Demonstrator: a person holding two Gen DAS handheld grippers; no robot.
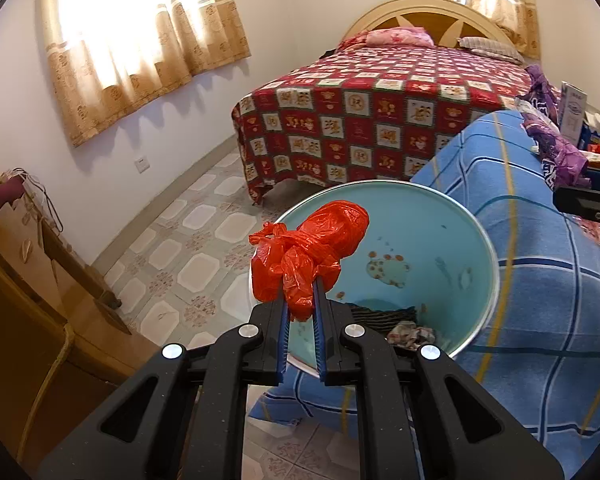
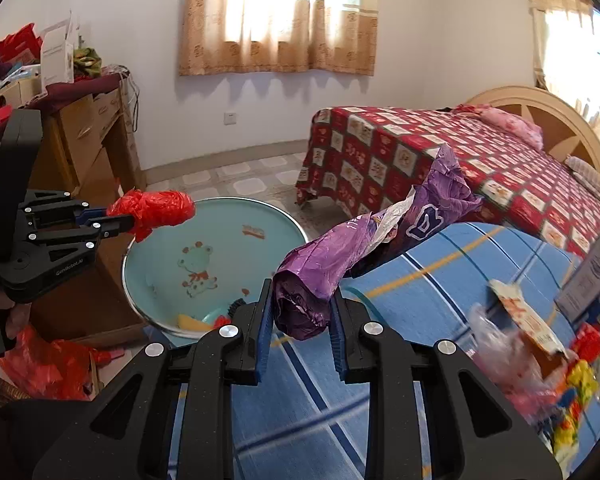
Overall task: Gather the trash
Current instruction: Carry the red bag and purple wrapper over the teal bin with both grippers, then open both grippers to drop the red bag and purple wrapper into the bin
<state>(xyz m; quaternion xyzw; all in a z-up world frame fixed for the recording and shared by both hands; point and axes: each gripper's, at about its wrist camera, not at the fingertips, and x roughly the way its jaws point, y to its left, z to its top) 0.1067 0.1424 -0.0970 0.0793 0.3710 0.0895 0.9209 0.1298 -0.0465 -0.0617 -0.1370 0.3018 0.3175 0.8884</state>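
Knotted red bag (image 1: 316,248), crumpled purple wrapper (image 2: 364,248)

A bedroom in a lived-in home. Beyond the left claw (image 1: 300,300), a bed with a red patchwork cartoon-print cover (image 1: 360,120), arched cream wooden headboard (image 1: 428,16), pink floral pillow (image 1: 400,36) and striped pillow (image 1: 492,48). Farther off, sunlit windows hung with short tan patterned curtains (image 1: 140,60). Patterned ceramic floor tiles (image 1: 188,248) below and left of it. White wall with a socket plate (image 1: 142,164). Left again, a wooden cabinet stacked with cardboard boxes (image 2: 96,128) and clutter.
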